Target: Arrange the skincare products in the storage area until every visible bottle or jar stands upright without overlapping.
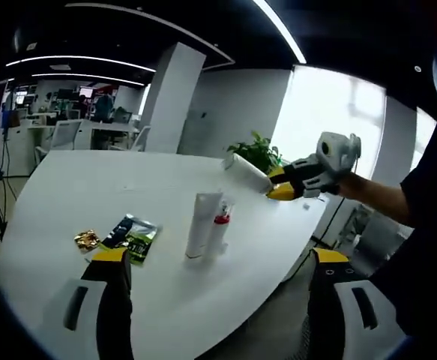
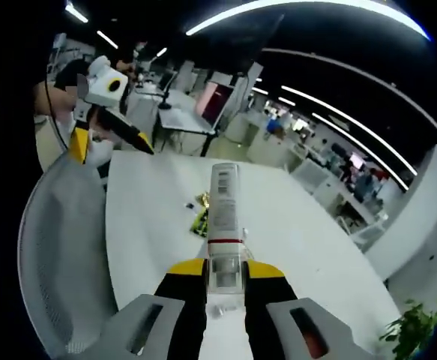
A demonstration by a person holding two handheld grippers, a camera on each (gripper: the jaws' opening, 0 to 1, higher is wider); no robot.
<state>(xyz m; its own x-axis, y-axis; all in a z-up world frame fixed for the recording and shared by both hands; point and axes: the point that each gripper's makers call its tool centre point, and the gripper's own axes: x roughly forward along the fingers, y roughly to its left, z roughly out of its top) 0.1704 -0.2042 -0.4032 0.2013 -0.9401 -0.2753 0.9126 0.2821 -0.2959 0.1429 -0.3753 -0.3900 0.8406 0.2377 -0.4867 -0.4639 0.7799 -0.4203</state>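
Right claw [image 2: 224, 271] clamped on a white tube [image 2: 224, 217] — left claw [image 1: 218, 259] spread wide, holding nothing.

White rounded table [image 1: 68, 195] carrying few items. White tube [image 1: 202, 223] standing upright near middle, small red-capped bottle [image 1: 219, 229] standing just beside it, touching or nearly so. Dark green sachet [image 1: 132, 235] lying flat nearby; small gold packet [image 1: 87, 240] lying just beside sachet.
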